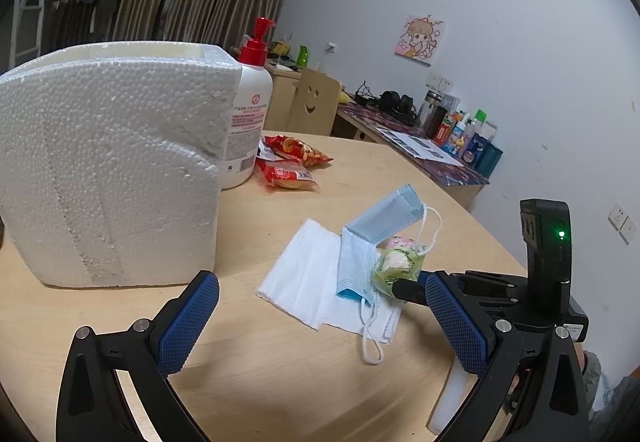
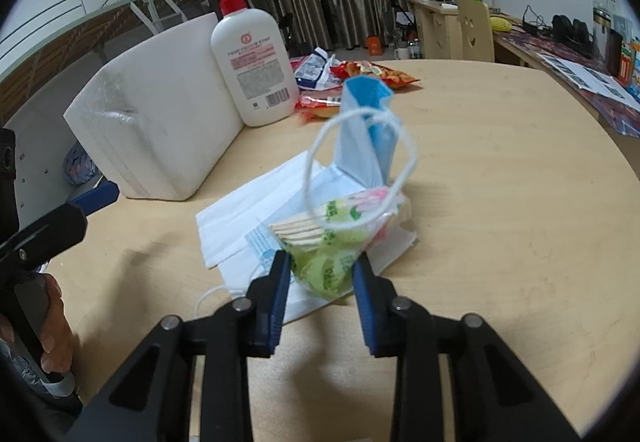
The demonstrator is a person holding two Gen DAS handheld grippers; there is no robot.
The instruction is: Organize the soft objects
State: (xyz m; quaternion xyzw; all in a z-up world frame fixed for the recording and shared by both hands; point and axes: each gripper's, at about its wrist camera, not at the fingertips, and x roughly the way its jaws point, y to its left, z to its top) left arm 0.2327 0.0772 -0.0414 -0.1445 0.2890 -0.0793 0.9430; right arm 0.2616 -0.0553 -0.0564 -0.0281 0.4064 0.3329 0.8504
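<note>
Right wrist view: a crinkly green snack packet (image 2: 334, 262) is clamped between the blue ribbed fingers (image 2: 280, 294) of the right gripper (image 2: 322, 282), on white tissues (image 2: 240, 218) mid-counter (image 2: 500, 202); a pleated blue mask (image 2: 362, 130) is draped over it, its ear loop snagged. The pick-up step is judged under way; lifting clear of the loop is called for next. The left gripper (image 1: 320, 326) is held wide apart, empty, near a grainy foam block (image 1: 108, 170).

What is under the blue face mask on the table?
A white tissue lies flat under the blue face mask, spread on the table. A green snack packet rests against the mask. Whatever lies beneath the tissue is covered.
</note>
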